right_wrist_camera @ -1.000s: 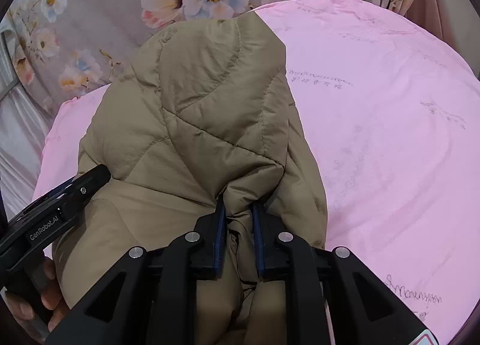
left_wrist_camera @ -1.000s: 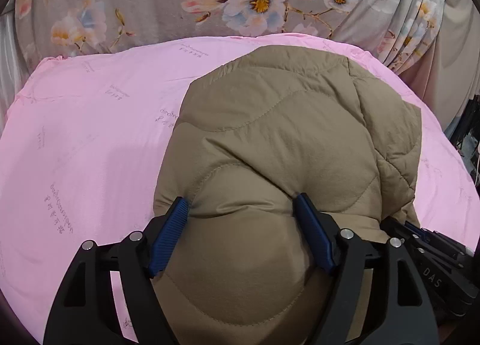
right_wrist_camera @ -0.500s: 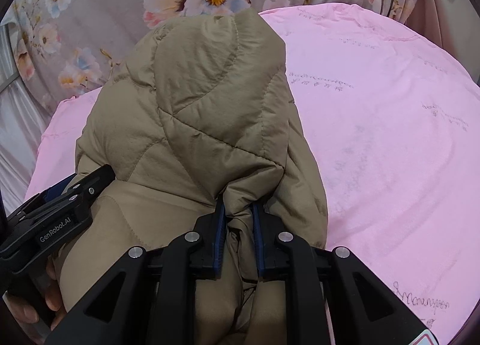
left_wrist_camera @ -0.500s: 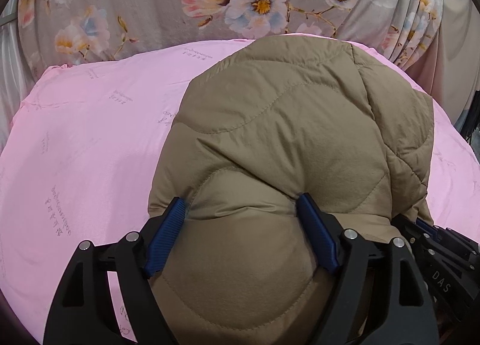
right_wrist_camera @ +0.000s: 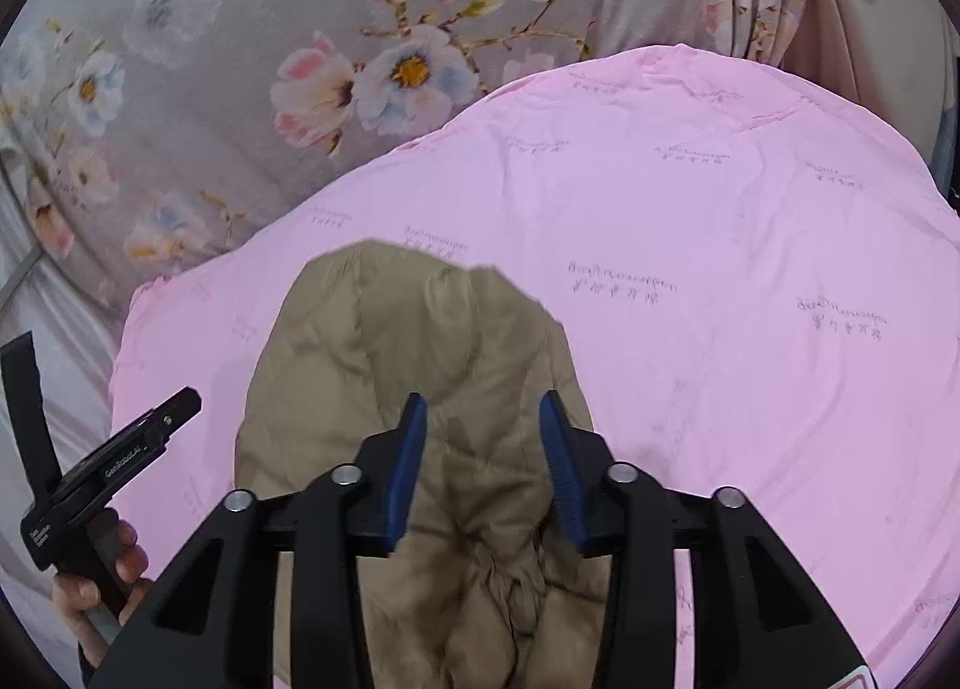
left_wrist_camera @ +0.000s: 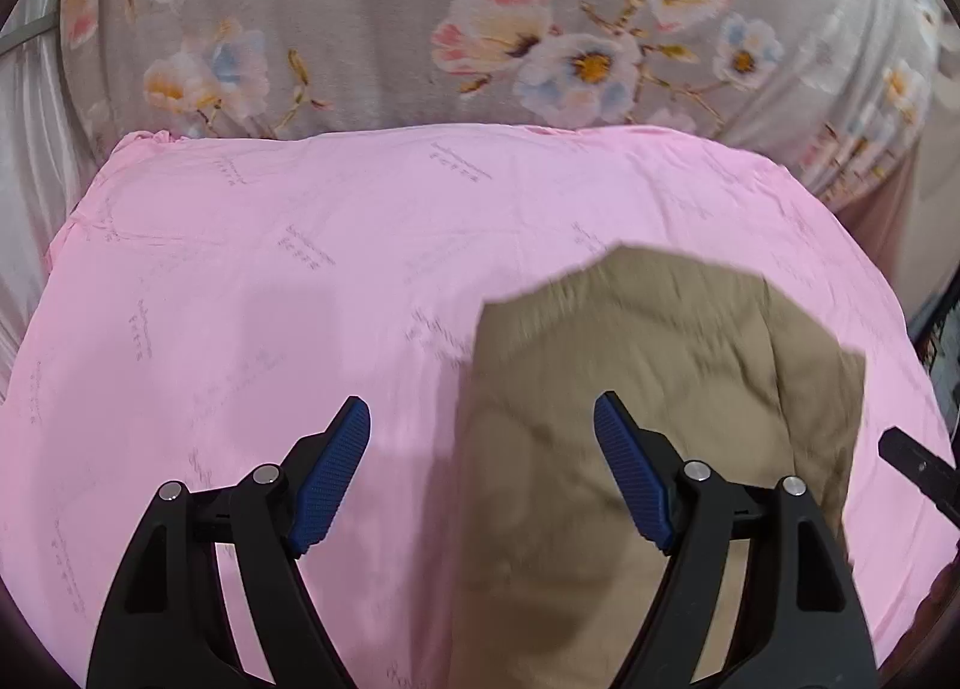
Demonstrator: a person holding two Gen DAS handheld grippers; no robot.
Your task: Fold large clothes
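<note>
A tan quilted puffer jacket [left_wrist_camera: 660, 383] lies bunched on the pink sheet [left_wrist_camera: 300, 269]. It also shows in the right wrist view [right_wrist_camera: 414, 341]. My left gripper [left_wrist_camera: 480, 461] is open and empty, raised above the sheet, with the jacket's left edge under its right finger. My right gripper [right_wrist_camera: 483, 455] is open above the jacket's near end, its fingers apart with loose fabric below them. The jacket is blurred in the left wrist view.
A grey floral fabric [left_wrist_camera: 480, 17] rises behind the pink sheet. The left hand-held gripper's body [right_wrist_camera: 114, 461] and the person's hand show at the left of the right wrist view. Bare pink sheet [right_wrist_camera: 750, 269] spreads right of the jacket.
Both grippers have let go of the jacket and opened. The jacket has dropped onto the sheet and lies lower and flatter. Both grippers have pulled up and back.
</note>
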